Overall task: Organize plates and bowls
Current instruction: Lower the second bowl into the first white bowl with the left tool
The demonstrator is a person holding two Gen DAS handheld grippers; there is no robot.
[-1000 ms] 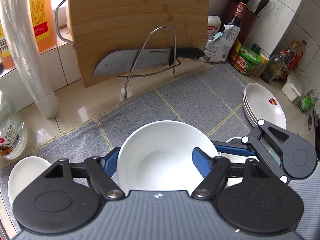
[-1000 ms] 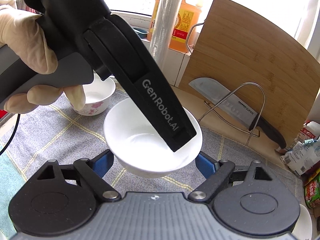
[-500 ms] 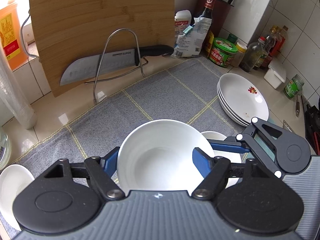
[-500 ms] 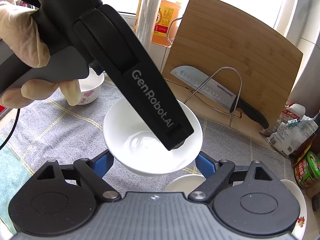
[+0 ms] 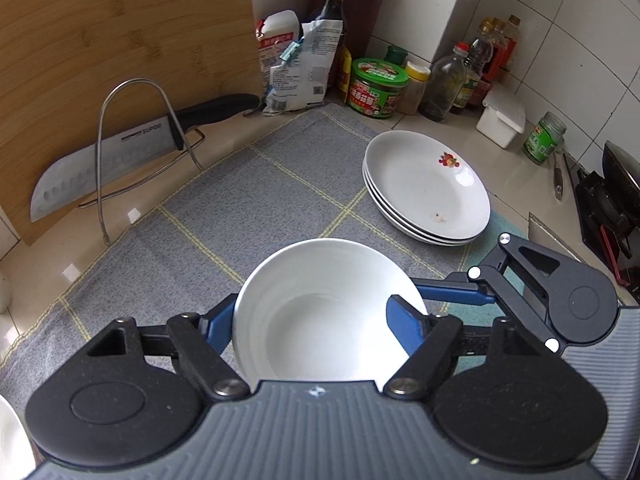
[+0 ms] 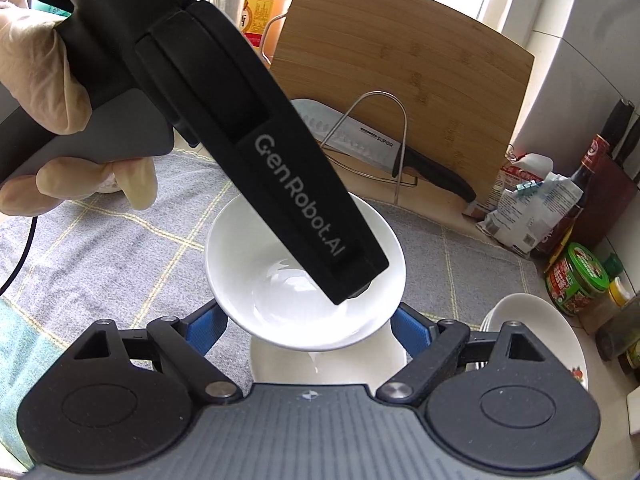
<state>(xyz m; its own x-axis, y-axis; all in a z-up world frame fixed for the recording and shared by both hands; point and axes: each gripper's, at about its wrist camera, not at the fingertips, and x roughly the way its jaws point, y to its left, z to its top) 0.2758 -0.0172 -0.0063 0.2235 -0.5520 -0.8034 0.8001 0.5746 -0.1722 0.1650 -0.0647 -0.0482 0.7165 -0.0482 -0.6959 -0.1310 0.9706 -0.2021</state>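
Note:
My left gripper (image 5: 320, 316) is shut on a plain white bowl (image 5: 320, 304) and holds it above the grey checked cloth (image 5: 256, 200). In the right wrist view the same bowl (image 6: 256, 256) hangs from the left gripper's black finger (image 6: 304, 208), just above a second white bowl (image 6: 360, 364) that sits between the fingers of my right gripper (image 6: 308, 332). The right gripper's jaws stand wide, apart from both bowls. A stack of white plates (image 5: 428, 188) lies on the cloth to the right; it also shows in the right wrist view (image 6: 560, 344).
A bamboo cutting board (image 5: 100, 48) leans at the back with a knife (image 5: 120, 148) in a wire rack. Sauce bottles, jars and a bag (image 5: 376, 88) line the back right wall. A stove (image 5: 612, 200) is at the far right.
The left gripper has carried the white bowl to the right, toward the plate stack. The second bowl has come into view under it between the right gripper's fingers.

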